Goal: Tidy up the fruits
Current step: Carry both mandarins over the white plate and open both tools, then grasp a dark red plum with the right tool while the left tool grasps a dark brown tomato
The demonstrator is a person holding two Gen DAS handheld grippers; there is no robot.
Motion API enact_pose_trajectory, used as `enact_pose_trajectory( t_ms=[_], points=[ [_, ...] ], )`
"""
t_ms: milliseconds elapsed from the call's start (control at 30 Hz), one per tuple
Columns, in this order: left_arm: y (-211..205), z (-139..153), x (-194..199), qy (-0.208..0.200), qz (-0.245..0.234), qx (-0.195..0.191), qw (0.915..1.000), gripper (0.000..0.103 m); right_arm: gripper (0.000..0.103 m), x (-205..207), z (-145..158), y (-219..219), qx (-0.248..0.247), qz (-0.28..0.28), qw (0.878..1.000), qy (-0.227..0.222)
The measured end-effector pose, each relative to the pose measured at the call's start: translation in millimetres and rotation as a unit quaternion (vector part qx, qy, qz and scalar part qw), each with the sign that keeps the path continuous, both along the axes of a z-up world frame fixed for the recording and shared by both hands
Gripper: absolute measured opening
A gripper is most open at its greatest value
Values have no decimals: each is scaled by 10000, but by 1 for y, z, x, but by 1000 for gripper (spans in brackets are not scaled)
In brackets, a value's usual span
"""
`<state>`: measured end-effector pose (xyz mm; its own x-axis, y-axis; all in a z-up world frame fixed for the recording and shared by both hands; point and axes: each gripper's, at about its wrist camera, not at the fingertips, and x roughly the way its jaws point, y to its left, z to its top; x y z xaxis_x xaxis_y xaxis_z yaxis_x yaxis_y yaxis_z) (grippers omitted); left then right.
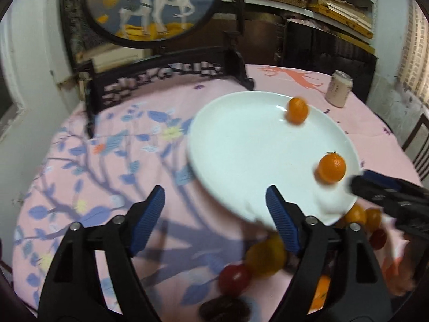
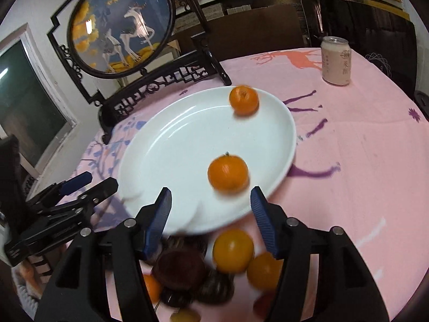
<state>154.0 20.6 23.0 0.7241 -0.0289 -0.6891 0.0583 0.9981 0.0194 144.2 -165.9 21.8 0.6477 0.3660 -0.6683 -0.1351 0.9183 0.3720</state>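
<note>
A white plate point(image 1: 241, 139) point(image 2: 174, 147) lies on the pink tablecloth with two small oranges on it: one at the far rim point(image 1: 297, 110) point(image 2: 243, 99), one nearer point(image 1: 331, 168) point(image 2: 228, 173). My left gripper point(image 1: 214, 214) is open and empty, over the cloth at the plate's near left edge. My right gripper point(image 2: 210, 214) is open and empty, just short of the nearer orange. A pile of fruit lies by the plate's near edge: a yellow-orange one point(image 1: 265, 259) point(image 2: 232, 249), a red one point(image 1: 234, 279), dark ones point(image 2: 179, 268).
A dark carved stand with a round deer painting point(image 1: 150, 2) point(image 2: 120, 26) stands behind the plate. A pale drink can point(image 1: 339, 88) point(image 2: 336, 60) stands at the far right. The right gripper shows in the left view point(image 1: 388, 193); the left gripper shows in the right view point(image 2: 61, 204).
</note>
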Motion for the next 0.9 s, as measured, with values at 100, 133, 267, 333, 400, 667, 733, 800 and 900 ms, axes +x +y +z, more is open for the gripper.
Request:
enact_pose_trajectory(
  t_ms=[100,133,267,333,400,667,733,800,900],
  points=[
    [15,1,-22,-2,71,-69,10000,81,62,-43,14,1,113,317,9990,-294],
    [21,3,-32,-15,73,-119,9999,81,62,-64,19,4,53,472,9979,-443],
    [38,0,-68,-107,73,-179,9998,83,62,-124,15,9,-72,839,9944,-637],
    [43,-7,-83,-65,63,-141,9999,85,62,-149,5,10,3,1022,9932,-561],
    [46,-13,-92,24,58,-153,9999,85,62,-169,0,14,84,1154,9922,-461],
    [51,-17,-107,39,140,-237,9996,87,62,-231,-21,68,-118,2001,9795,-188],
    [48,-17,-110,43,70,-237,9997,87,62,-234,-25,83,-311,2107,9769,-166],
    [44,-20,-112,87,-26,-195,9998,87,62,-231,-30,92,-545,2035,9774,-142],
    [38,-21,-113,115,-164,-102,9997,87,52,-218,-37,96,-668,1804,9813,21]
  ],
)
